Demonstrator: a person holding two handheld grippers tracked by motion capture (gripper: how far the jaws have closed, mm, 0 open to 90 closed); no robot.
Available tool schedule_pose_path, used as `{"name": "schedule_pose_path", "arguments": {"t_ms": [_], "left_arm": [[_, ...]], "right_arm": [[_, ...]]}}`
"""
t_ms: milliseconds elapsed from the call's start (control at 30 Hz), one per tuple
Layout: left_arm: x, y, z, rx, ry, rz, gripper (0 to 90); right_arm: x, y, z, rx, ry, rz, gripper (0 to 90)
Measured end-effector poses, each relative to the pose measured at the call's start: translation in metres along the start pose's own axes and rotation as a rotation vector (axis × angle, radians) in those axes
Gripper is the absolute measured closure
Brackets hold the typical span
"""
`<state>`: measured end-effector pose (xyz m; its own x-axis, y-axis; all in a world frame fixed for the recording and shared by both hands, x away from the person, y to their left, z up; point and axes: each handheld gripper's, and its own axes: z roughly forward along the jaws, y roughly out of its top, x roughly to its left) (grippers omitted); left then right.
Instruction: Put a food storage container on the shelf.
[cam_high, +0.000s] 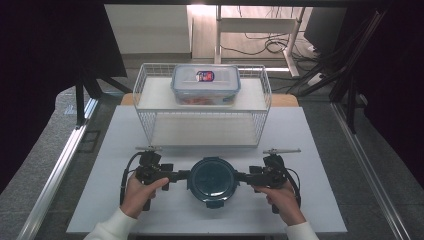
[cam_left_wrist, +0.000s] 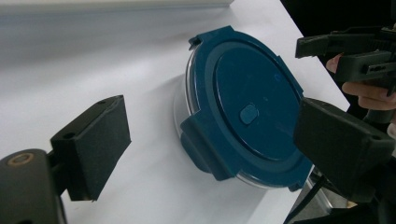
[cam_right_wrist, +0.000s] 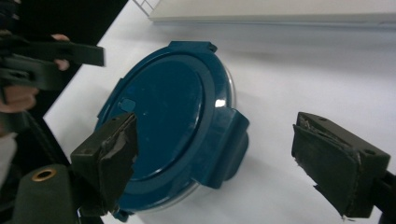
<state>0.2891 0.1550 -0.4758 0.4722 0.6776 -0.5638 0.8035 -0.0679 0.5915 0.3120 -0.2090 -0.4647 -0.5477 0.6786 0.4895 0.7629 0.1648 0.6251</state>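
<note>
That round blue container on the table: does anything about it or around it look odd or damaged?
The round container sits flat and upright, its blue lid on and its clips down; nothing spilled. The one oddity is wear: the pads on the right gripper look frayed and peeling at their edges. Both it and the left gripper stand open beside the container.

Grey floor (cam_high: 35, 150), white table (cam_high: 310, 135), black curtains (cam_high: 45, 45), cables (cam_high: 270, 47) behind, bright light.

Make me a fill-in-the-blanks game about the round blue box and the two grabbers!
The round container has a lid coloured ____.
The left gripper and right gripper both have jaws that are ____.
The rectangular box sits on the wire rack's ____ shelf.

Missing words: blue; open; top
</note>
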Motion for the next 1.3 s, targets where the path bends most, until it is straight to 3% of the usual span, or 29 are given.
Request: {"name": "schedule_pose_path", "arguments": {"t_ms": [167, 400, 667, 800, 1033, 1200, 1300], "left_arm": [[0.004, -0.004, 0.012, 0.008, -0.039, -0.047, 8.6], [0.008, -0.01, 0.022, 0.026, -0.061, -0.066, 8.6], [0.011, -0.014, 0.031, 0.029, -0.131, -0.108, 8.8], [0.01, -0.016, 0.037, 0.051, -0.136, -0.116, 9.0], [0.009, -0.02, 0.046, 0.082, -0.181, -0.142, 10.9], [0.008, -0.021, 0.049, 0.111, -0.219, -0.162, 12.8], [0.007, -0.021, 0.05, 0.114, -0.205, -0.166, 15.5]], "right_arm": [[-0.003, -0.003, 0.009, 0.022, 0.033, 0.025, 14.0], [-0.006, -0.008, 0.023, 0.053, 0.051, 0.051, 13.4], [-0.01, -0.01, 0.033, 0.066, 0.083, 0.103, 13.6], [-0.01, -0.012, 0.037, 0.079, 0.093, 0.112, 13.6], [-0.01, -0.014, 0.041, 0.099, 0.121, 0.139, 14.4], [-0.009, -0.015, 0.044, 0.122, 0.132, 0.152, 18.3], [-0.008, -0.015, 0.044, 0.132, 0.126, 0.157, 22.9]]}}
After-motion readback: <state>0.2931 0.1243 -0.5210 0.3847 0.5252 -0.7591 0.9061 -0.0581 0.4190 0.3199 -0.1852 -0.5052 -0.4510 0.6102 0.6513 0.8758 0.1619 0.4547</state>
